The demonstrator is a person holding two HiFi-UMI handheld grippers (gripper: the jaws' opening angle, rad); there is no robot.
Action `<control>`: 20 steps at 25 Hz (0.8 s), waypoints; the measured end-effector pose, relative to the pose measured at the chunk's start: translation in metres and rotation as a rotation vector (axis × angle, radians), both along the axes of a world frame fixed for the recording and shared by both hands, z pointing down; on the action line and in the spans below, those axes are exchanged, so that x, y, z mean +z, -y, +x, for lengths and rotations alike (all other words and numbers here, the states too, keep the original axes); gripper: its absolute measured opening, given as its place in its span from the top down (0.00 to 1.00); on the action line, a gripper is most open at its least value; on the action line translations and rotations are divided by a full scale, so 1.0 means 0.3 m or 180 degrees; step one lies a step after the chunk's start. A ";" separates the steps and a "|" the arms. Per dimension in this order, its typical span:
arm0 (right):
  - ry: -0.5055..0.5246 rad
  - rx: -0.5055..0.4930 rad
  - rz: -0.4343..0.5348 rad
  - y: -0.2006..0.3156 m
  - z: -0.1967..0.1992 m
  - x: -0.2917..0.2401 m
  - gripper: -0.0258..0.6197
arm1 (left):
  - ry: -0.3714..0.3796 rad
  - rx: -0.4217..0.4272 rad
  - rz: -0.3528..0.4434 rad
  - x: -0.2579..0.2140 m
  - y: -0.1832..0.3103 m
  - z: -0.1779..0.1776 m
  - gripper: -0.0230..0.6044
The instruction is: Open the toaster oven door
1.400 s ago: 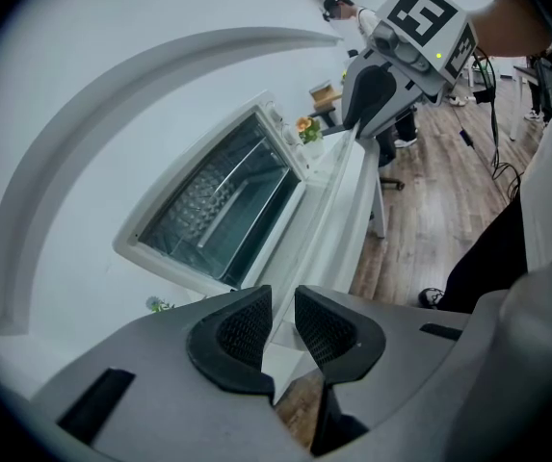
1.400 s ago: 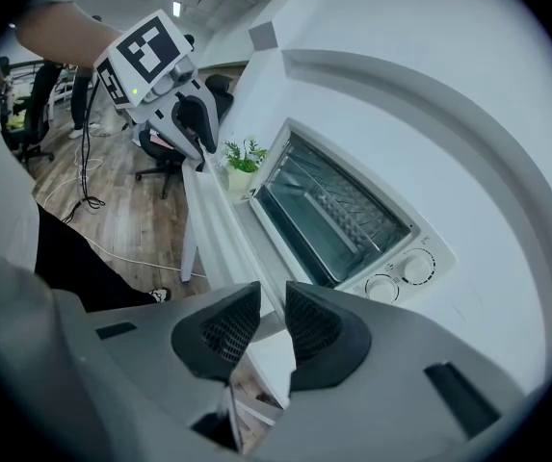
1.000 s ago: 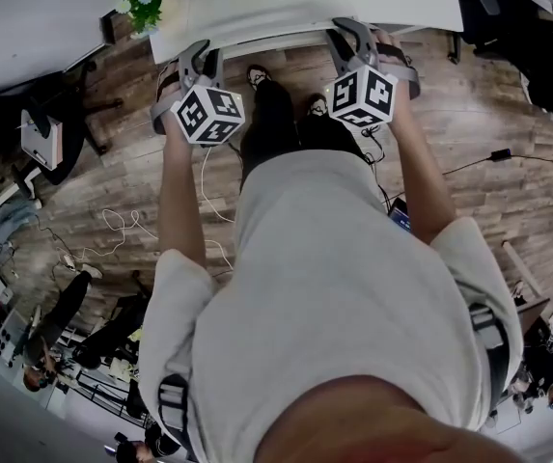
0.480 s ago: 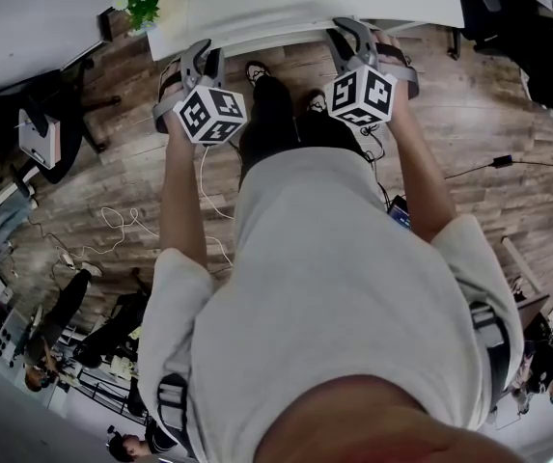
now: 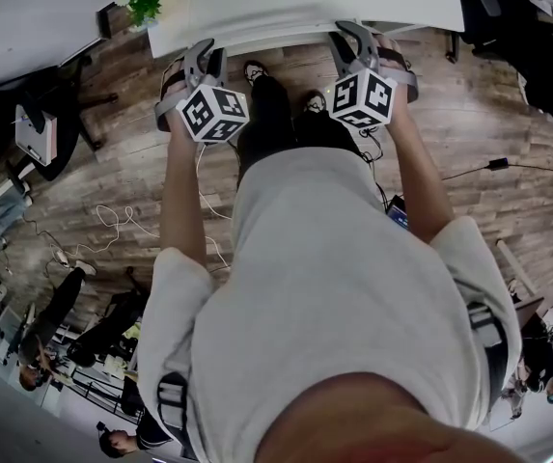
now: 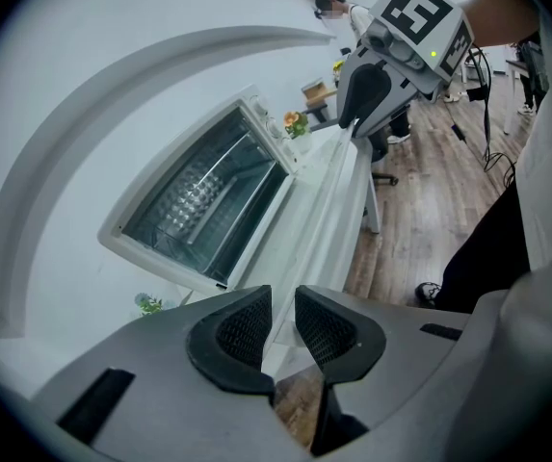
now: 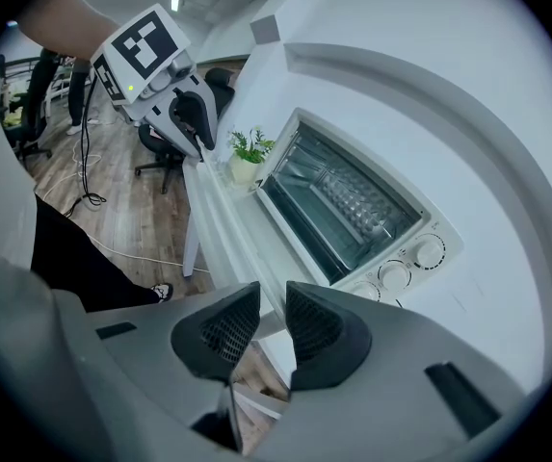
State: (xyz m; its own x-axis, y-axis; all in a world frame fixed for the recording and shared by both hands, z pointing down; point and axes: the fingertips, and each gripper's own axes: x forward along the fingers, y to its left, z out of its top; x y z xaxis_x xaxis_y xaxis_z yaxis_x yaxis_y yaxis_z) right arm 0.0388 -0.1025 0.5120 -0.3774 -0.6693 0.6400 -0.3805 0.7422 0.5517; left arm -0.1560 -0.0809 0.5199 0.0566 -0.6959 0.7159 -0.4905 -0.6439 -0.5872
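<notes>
a: where was the toaster oven point(image 6: 203, 200)?
b: it sat on the white table point(image 6: 338, 195), by the wall. door looked shut, glass front faced both grippers. a small plant point(image 7: 247, 157) stood just beside one end of it, the knobs point(image 7: 430, 251) were at the other end.
a: tongs?
b: left gripper point(image 6: 283, 311) was released: narrow gap between the pads, nothing in it. right gripper point(image 7: 273, 314) was the same. both hung at the table's near edge, well apart from the oven.
a: any text?
b: print round the knobs was too small to read. the cubes point(image 5: 214, 114) carried only black-and-white square markers.
</notes>
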 end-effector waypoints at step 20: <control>0.0033 -0.0015 -0.0104 -0.024 0.001 0.057 0.82 | 0.0074 0.0015 -0.0057 0.059 -0.024 0.001 0.82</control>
State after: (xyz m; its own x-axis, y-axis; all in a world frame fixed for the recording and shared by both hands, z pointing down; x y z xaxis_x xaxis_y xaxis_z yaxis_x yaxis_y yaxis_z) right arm 0.0392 -0.0954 0.5290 -0.3872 -0.6463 0.6575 -0.3824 0.7615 0.5233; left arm -0.1557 -0.0737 0.5376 0.0432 -0.6828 0.7294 -0.4738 -0.6567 -0.5867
